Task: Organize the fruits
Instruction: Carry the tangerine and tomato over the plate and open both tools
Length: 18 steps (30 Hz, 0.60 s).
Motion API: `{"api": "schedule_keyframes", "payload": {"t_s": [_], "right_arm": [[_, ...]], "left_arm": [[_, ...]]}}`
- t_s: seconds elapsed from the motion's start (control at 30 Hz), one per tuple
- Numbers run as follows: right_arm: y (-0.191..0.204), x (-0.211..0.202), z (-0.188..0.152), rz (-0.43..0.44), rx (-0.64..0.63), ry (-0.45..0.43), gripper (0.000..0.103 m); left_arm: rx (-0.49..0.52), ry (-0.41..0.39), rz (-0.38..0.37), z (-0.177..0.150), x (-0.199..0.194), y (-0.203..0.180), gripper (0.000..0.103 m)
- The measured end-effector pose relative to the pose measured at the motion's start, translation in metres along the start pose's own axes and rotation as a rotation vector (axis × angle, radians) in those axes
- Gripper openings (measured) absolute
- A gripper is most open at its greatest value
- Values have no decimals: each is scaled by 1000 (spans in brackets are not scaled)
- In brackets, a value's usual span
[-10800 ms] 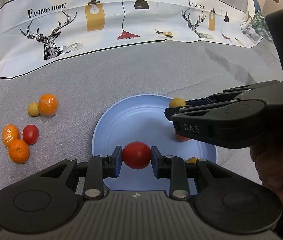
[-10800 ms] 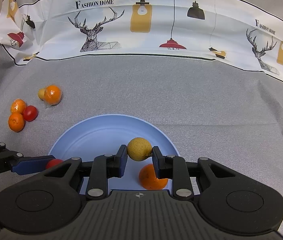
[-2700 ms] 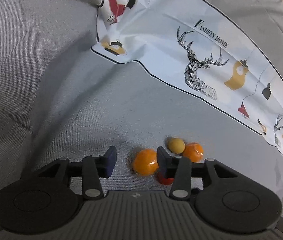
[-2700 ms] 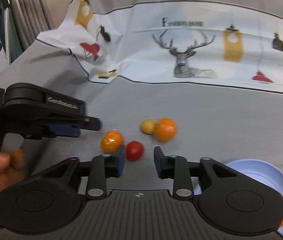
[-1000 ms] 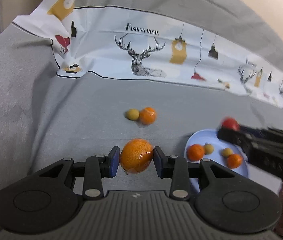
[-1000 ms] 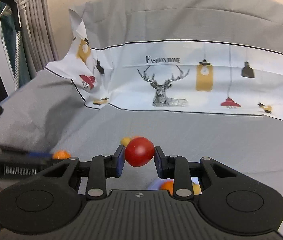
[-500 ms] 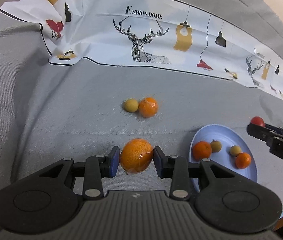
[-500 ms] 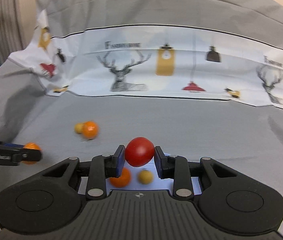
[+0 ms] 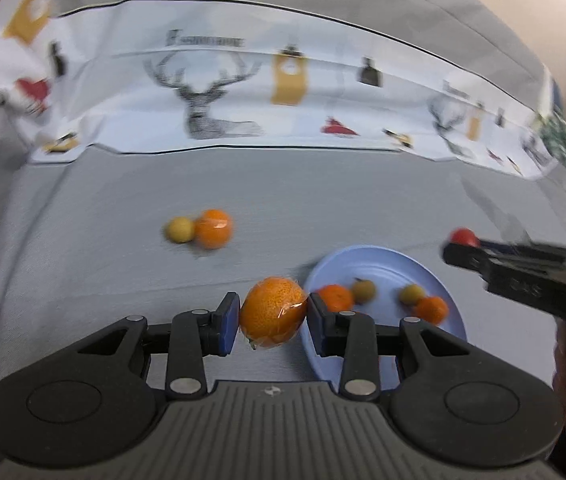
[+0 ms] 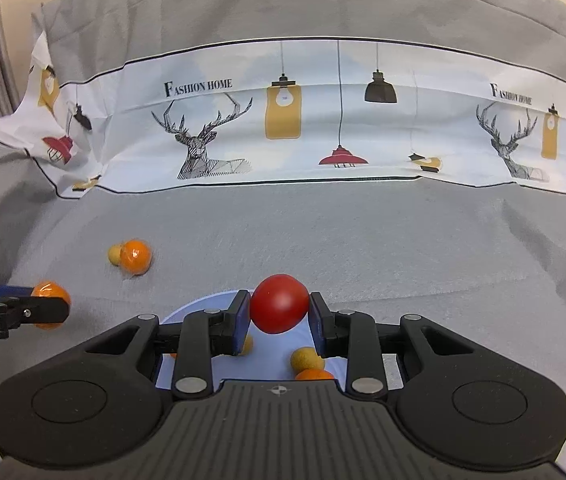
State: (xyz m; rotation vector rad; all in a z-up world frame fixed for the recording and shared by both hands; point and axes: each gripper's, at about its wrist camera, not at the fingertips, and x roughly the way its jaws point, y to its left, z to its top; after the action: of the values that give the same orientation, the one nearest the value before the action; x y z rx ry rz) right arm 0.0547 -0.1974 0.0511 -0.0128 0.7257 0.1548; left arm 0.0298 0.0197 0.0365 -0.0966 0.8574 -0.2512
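My left gripper [image 9: 273, 318] is shut on a wrapped orange [image 9: 273, 312], held just left of the blue plate [image 9: 387, 264]. My right gripper [image 10: 279, 316] is shut on a red tomato [image 10: 279, 308], held above the plate's [image 10: 203, 304] far edge. The right gripper also shows in the left wrist view [image 9: 463, 246] with the tomato [image 9: 463, 237]. The plate holds two oranges [image 9: 335, 297] and two small yellow fruits [image 9: 364, 291]. A yellow fruit [image 9: 180, 229] and a wrapped orange [image 9: 213, 228] lie together on the grey cloth, left of the plate.
A white printed cloth [image 10: 303, 120] with deer and lamps hangs along the back. Grey fabric [image 10: 403, 232] covers the surface. The left gripper with its orange [image 10: 49, 296] shows at the left of the right wrist view.
My left gripper has carried the orange right, up to the plate's left edge. My right gripper has moved with the tomato over the plate's far side.
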Motion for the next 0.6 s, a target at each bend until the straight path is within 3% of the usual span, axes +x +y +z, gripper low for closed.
{"api": "schedule_keyframes", "payload": {"t_s": [0.2,0.6], "right_arm": [[-7,-10,2,2,16,-18,32],[-7,-27,-9,8,-2,-22,32]], "left_arm": [[131,13,-54,-8,7,-34,40],[191,-4,-110,-26,13,-88,40]]}}
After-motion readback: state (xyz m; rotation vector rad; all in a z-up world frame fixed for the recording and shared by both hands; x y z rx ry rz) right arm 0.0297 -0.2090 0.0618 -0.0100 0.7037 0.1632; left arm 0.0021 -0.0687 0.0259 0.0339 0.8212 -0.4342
